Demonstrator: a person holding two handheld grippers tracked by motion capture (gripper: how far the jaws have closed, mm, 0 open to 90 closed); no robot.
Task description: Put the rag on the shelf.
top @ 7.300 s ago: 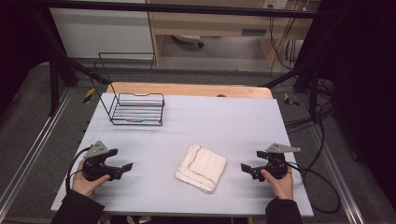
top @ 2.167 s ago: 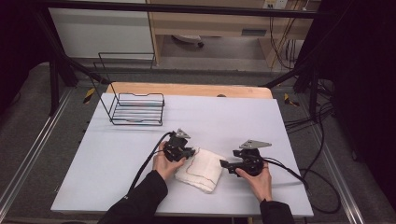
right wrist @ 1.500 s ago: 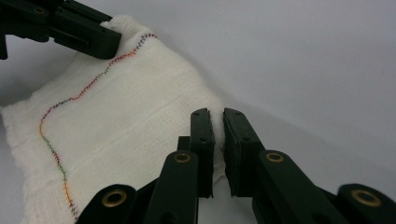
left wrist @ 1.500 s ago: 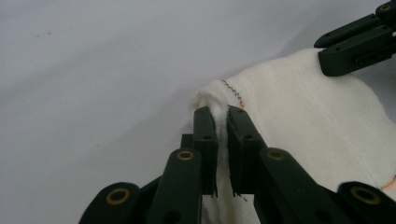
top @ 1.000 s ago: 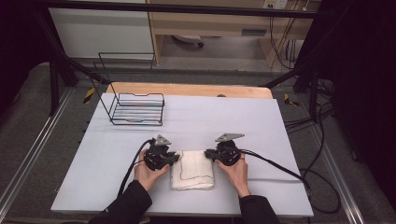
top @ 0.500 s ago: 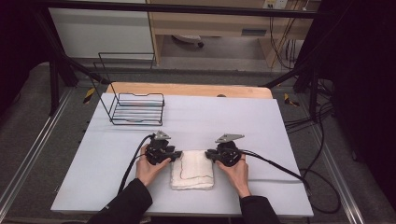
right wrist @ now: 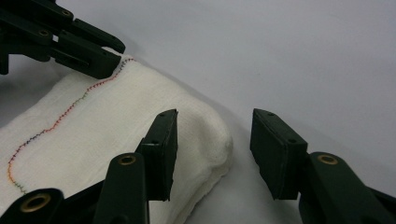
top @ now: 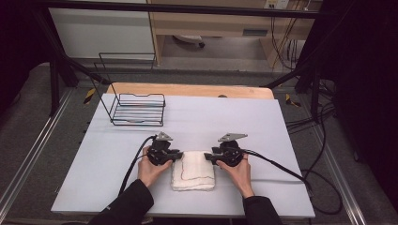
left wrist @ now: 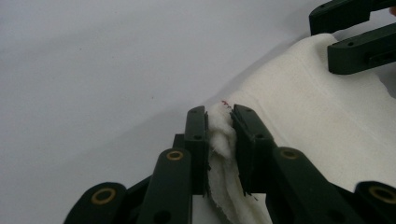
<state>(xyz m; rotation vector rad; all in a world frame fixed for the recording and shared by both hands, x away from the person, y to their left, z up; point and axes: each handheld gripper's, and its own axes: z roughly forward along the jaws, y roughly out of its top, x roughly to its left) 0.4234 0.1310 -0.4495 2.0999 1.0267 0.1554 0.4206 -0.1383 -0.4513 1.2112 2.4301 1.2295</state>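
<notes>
**Ana:** Cloth [top: 193, 170] count first: one folded white cloth, lying near the front middle of the table [top: 281, 140]. One black wire basket [top: 138, 110] stands at the far left corner, well apart from it. Two hands, two grippers.

**Ben:** And how do the tongs stand?

**Ana:** The left gripper [left wrist: 219, 128] has just been closing, and its jaws now pinch a bunched corner of the cloth, with fabric squeezed up between the pads. The right gripper [right wrist: 212, 149] has just been opening; its jaws stand spread, one over the cloth's rounded corner and the other over bare table beside it, with neither pressing on the fabric.

**Ben:** What has changed since the earlier pictures?

**Ana:** At the earliest moment the grippers sat well apart near the table's left and right front corners, and the cloth lay skewed. Now the cloth lies square to the front edge, with the left gripper [top: 176, 154] and the right gripper [top: 209, 157] at its two far corners. Over the last second the hands have hardly shifted.

**Ben:** Edges and room?

**Ana:** A line of coloured stitching [right wrist: 70, 109] wanders across the cloth's top layer. Bare table lies open to the left, to the right and beyond the cloth up to the basket. The near edge of the cloth sits close to the table's front edge, between the two forearms. Cables trail from both grippers across the tabletop.
</notes>
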